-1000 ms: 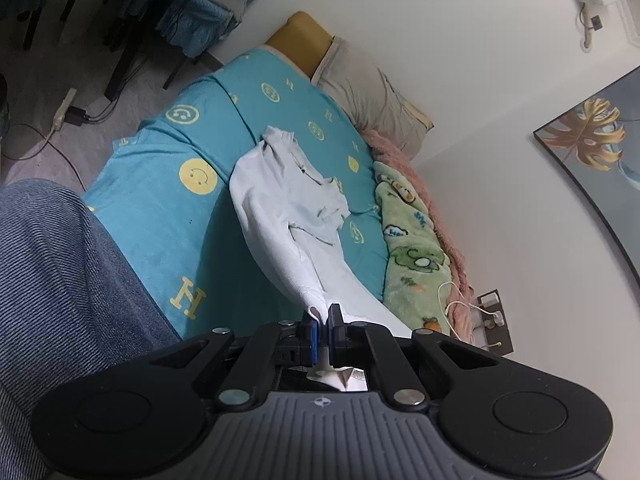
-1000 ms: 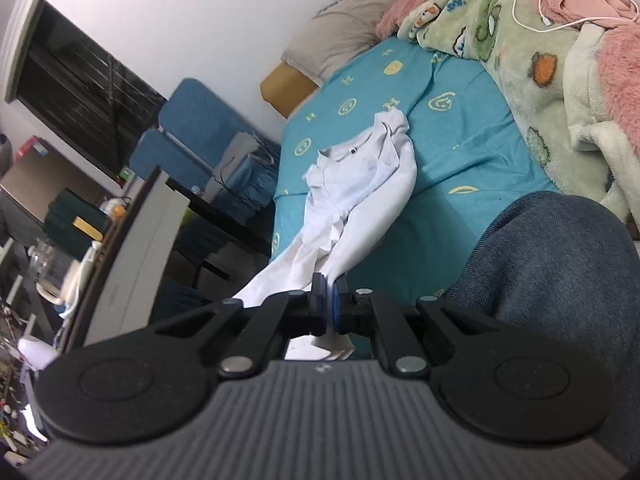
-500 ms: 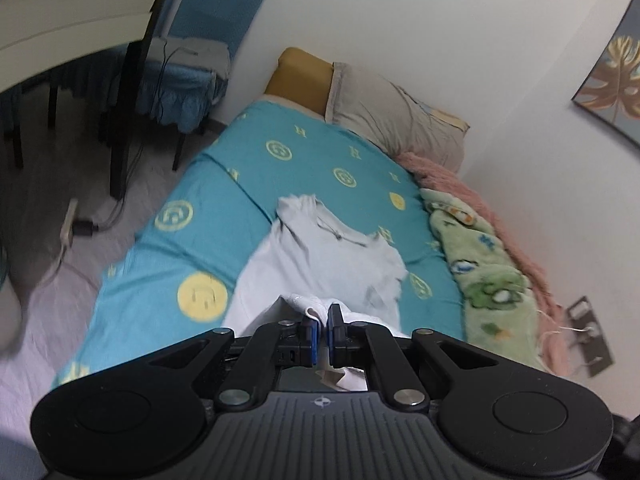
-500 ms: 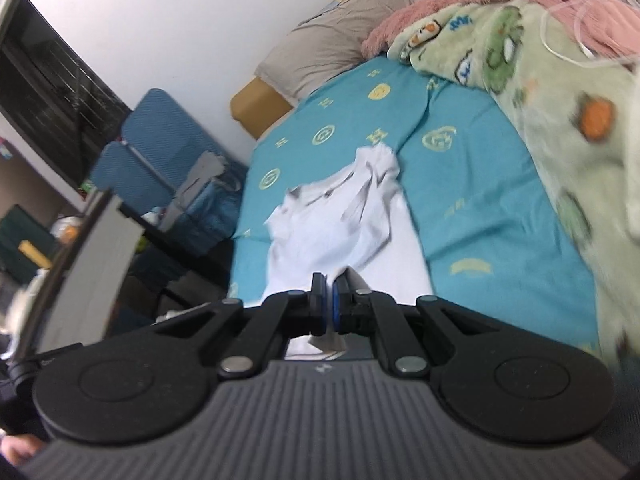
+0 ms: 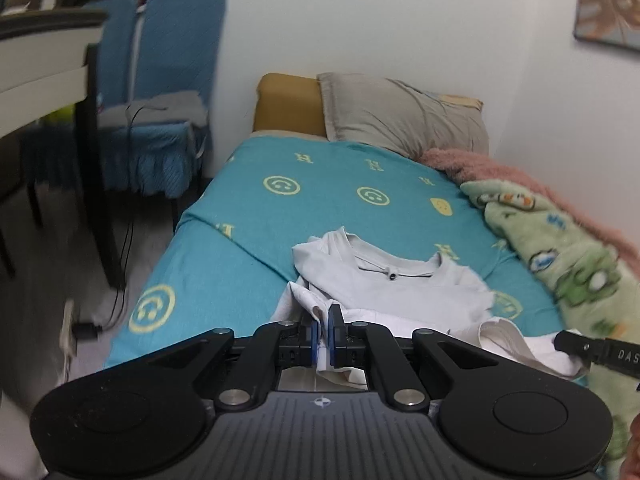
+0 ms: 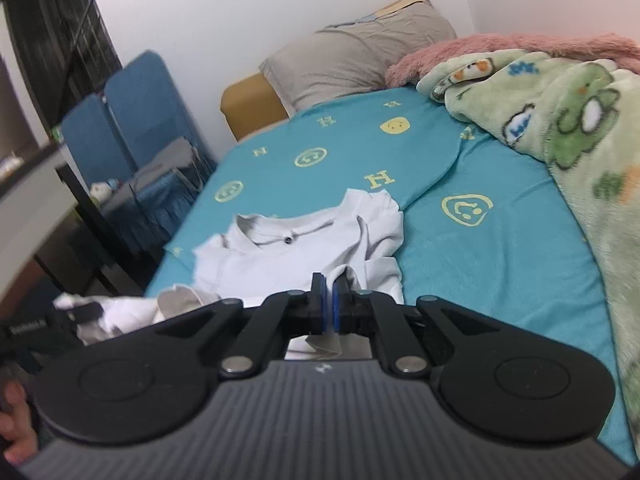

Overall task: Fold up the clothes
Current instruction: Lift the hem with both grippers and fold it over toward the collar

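A white t-shirt (image 5: 400, 284) lies on the teal bed sheet (image 5: 256, 232), collar toward the pillows; it also shows in the right wrist view (image 6: 288, 256). My left gripper (image 5: 325, 320) is shut on the shirt's near left hem, with cloth bunched between the blue pads. My right gripper (image 6: 328, 296) is shut on the near right hem. The right gripper's tip (image 5: 576, 344) shows at the right edge of the left wrist view, and the left gripper (image 6: 76, 316) shows at the left of the right wrist view. Both hold the hem just above the bed.
A grey pillow (image 5: 400, 116) and tan headboard cushion (image 5: 288, 104) lie at the bed's head. A green cartoon blanket (image 6: 568, 128) and pink blanket (image 6: 500, 44) run along the wall side. Blue chairs (image 5: 160, 92) and a desk (image 5: 44, 60) stand on the floor side.
Both grippers swung from a tilted view to level and came low toward the bed, carrying the hem forward. The stretched, hanging shirt now lies bunched on the sheet with its collar flat.
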Demonstrator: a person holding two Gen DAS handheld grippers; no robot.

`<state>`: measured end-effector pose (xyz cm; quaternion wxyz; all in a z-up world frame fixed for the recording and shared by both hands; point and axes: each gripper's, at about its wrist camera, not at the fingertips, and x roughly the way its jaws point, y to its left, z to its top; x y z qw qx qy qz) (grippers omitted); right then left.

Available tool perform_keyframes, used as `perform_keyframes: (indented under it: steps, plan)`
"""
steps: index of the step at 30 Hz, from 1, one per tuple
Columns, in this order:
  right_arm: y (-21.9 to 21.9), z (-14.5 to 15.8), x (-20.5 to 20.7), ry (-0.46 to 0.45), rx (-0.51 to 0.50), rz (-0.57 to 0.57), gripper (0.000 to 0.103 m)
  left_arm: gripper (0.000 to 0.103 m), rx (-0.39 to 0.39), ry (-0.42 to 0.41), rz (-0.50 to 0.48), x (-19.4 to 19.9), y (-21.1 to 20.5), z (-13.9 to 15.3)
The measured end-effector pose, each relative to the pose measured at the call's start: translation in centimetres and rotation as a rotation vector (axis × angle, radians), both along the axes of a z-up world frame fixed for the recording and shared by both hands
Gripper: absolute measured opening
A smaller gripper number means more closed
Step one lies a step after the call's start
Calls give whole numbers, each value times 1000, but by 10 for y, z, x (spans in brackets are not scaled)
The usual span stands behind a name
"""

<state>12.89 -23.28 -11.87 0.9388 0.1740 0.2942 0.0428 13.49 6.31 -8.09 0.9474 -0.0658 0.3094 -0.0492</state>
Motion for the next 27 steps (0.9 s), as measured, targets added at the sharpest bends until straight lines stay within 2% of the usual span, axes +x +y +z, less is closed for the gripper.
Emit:
perform_keyframes:
  steps: [6, 9, 11, 16, 17, 18, 20, 23, 24, 25, 26, 27]
  plan:
    - [6, -44, 36, 80, -81, 9, 7, 5, 53, 90, -25, 43, -13, -57]
    - [12, -64, 50, 129, -107, 21, 7, 6, 81, 168, -43, 58, -15, -85]
    - [16, -76, 58, 159, -124, 29, 7, 7, 67, 197, -42, 64, -13, -94]
    - [21, -75, 54, 142, -151, 17, 8, 12, 67, 200, -50, 65, -13, -93]
    - [22, -74, 54, 139, -157, 15, 8, 19, 71, 195, -51, 64, -13, -92]
    - [23, -73, 53, 135, -163, 12, 8, 34, 74, 191, -52, 63, -14, -90]
    - [26, -67, 49, 118, -190, 2, 8, 56, 98, 169, -44, 57, -16, -85]
    - [27, -57, 44, 99, -195, -14, 10, 69, 123, 136, -54, 46, -23, -78]
    - [26, -53, 42, 93, -192, -19, 20, 78, 128, 124, -57, 42, -25, -75]
    - [26, -50, 39, 88, -188, -20, 50, 81, 134, 111, -58, 36, -26, -70]
    - [26, -47, 36, 81, -183, -22, 65, 82, 140, 98, -60, 31, -28, -66]
    - [27, -43, 31, 63, -183, -31, 85, 83, 145, 85, -61, 26, -30, -62]
